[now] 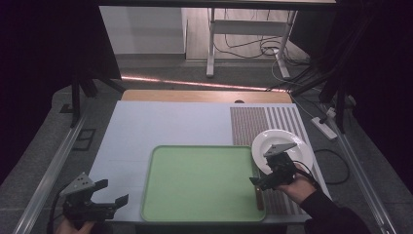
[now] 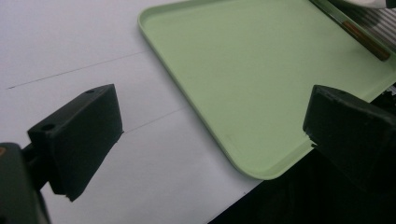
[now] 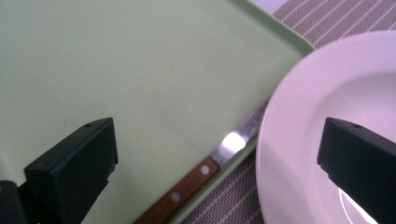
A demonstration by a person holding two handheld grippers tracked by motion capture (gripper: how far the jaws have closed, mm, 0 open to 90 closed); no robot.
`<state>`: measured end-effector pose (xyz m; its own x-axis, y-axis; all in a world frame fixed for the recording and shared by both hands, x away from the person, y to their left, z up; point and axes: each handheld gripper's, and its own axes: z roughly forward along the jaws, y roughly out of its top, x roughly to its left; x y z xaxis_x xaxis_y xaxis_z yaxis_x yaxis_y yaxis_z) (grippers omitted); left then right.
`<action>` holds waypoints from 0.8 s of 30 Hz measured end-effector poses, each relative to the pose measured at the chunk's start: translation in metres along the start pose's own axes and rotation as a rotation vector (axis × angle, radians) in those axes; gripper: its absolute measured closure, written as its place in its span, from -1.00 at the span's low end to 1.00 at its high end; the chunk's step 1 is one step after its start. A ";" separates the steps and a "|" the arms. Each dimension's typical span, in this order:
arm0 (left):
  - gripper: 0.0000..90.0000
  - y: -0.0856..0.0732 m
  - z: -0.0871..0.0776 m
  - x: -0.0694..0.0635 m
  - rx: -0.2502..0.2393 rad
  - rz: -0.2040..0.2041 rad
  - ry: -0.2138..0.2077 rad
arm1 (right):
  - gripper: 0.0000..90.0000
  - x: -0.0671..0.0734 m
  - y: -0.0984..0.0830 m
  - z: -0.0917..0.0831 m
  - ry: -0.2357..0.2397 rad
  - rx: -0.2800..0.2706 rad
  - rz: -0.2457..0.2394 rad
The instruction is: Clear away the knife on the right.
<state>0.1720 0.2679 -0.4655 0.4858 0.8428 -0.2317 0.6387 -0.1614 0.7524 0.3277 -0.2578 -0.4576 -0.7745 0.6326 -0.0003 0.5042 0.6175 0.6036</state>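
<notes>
- The knife lies along the green tray's right rim, handle toward the person — its blade partly tucked under the white plate.
- Right tongs hover just above it, spread wide, empty — the nearer pair.
- Left tongs wait spread and empty at the counter's left edge.

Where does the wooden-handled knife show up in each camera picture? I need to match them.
High view: the knife lies along the green tray's right edge, just below the right claw.
Left gripper view: knife at top right, along the tray's far edge.
Right gripper view: knife at bottom centre, its blade running under the white plate.
Shared landmark: the green tray.
</notes>
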 end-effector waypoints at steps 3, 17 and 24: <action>-0.90 0.000 0.000 0.000 0.000 0.000 0.000 | -1.00 -0.001 -0.005 -0.004 -0.009 -0.002 0.007; -0.90 0.000 0.000 0.000 0.001 0.002 0.000 | -1.00 -0.006 -0.027 -0.028 -0.077 -0.066 0.065; -0.90 0.000 0.000 0.000 0.000 0.000 0.001 | -1.00 -0.005 -0.036 -0.036 -0.107 -0.080 0.080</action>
<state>0.1724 0.2677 -0.4654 0.4852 0.8432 -0.2315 0.6386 -0.1609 0.7525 0.2996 -0.3002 -0.4504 -0.6858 0.7271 -0.0323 0.5272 0.5270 0.6666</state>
